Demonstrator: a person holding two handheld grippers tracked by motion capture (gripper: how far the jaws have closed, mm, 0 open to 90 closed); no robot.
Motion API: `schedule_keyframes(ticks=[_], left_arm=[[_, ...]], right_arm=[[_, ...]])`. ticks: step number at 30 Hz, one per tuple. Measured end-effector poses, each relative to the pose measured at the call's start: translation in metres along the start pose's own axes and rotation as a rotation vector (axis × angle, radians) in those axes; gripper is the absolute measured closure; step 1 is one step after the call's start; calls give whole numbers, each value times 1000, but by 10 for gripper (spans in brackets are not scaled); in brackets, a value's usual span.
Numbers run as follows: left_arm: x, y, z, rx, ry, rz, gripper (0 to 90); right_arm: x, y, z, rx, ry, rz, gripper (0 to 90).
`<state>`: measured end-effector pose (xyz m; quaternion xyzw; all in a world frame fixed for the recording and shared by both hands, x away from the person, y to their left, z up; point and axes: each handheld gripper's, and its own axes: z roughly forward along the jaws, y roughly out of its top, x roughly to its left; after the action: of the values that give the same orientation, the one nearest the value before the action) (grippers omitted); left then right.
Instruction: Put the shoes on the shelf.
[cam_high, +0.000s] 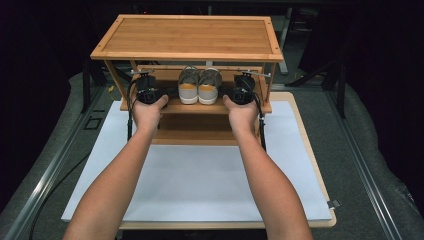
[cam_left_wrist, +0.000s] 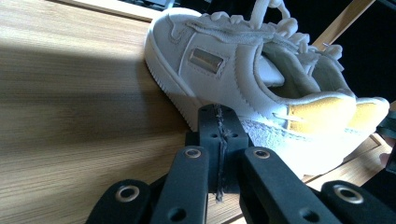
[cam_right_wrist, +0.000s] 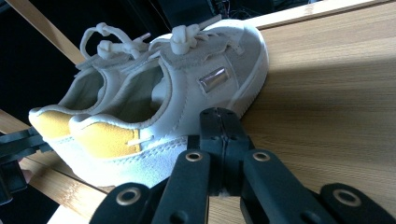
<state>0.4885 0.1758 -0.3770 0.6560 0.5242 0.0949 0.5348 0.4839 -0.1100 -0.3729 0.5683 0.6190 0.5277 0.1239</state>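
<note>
On the middle shelf of a bamboo shoe rack (cam_high: 186, 54), a pair of grey suede sneakers with yellow heels (cam_high: 199, 86) is flanked by the left gripper (cam_high: 148, 90) and right gripper (cam_high: 242, 91), jaws shut and empty; placement seems done, only withdrawal left.

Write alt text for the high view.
A pair of pale sneakers with yellow heels sits on the middle shelf of a bamboo shoe rack. The left gripper and right gripper, jaws shut, flank the shoes at that shelf.
</note>
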Motion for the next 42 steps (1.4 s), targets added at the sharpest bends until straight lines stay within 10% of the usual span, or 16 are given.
schedule_keyframes(ticks=[21, 42], left_arm=[[-7, -4, -26, -18, -33, 43, 899], [-26, -14, -87, -32, -107, 140, 897]], right_arm=[[7, 1, -28, -42, 31, -46, 900], [7, -13, -83, -66, 73, -126, 900]])
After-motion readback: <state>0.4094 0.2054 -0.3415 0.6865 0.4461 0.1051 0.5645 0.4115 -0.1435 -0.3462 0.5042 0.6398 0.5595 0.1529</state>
